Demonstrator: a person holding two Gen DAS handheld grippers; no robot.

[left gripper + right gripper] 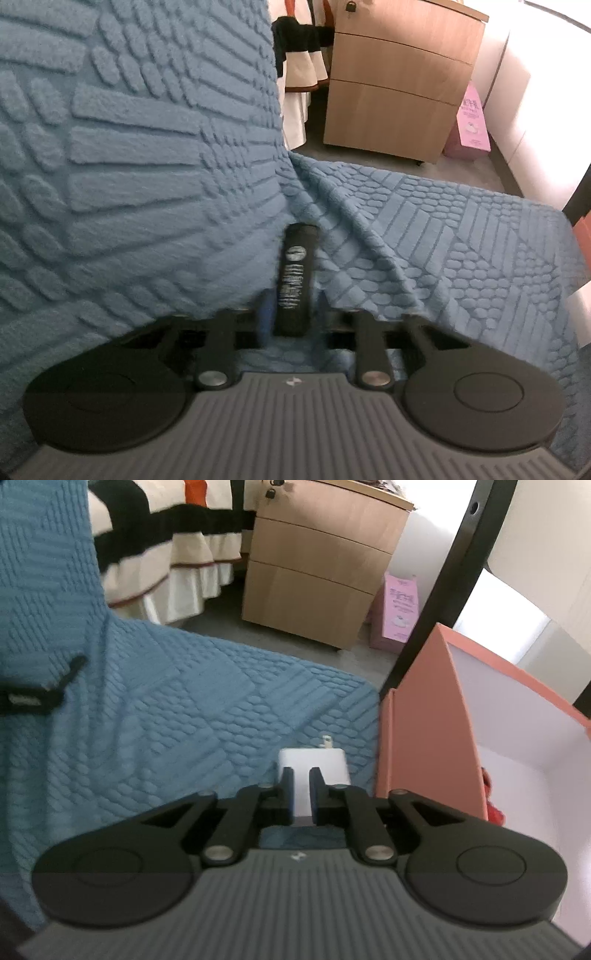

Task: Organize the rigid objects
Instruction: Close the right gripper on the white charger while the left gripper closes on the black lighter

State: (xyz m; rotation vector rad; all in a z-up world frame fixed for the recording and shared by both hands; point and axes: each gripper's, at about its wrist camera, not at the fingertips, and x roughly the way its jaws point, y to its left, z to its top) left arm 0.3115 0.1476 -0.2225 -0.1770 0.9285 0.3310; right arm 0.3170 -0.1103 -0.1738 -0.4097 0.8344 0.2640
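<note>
My left gripper is shut on a black cylinder with white print, which points forward over the blue textured blanket. My right gripper is shut on a white power adapter with metal prongs at its far end, just above the blanket. An orange box with a white inside stands directly to the right of the right gripper; something red lies in it. The left gripper and its black cylinder show at the left edge of the right wrist view.
A wooden drawer cabinet stands on the grey floor beyond the blanket edge, with a pink box beside it. A striped cream, black and orange cloth hangs at the back left. A black pole rises behind the orange box.
</note>
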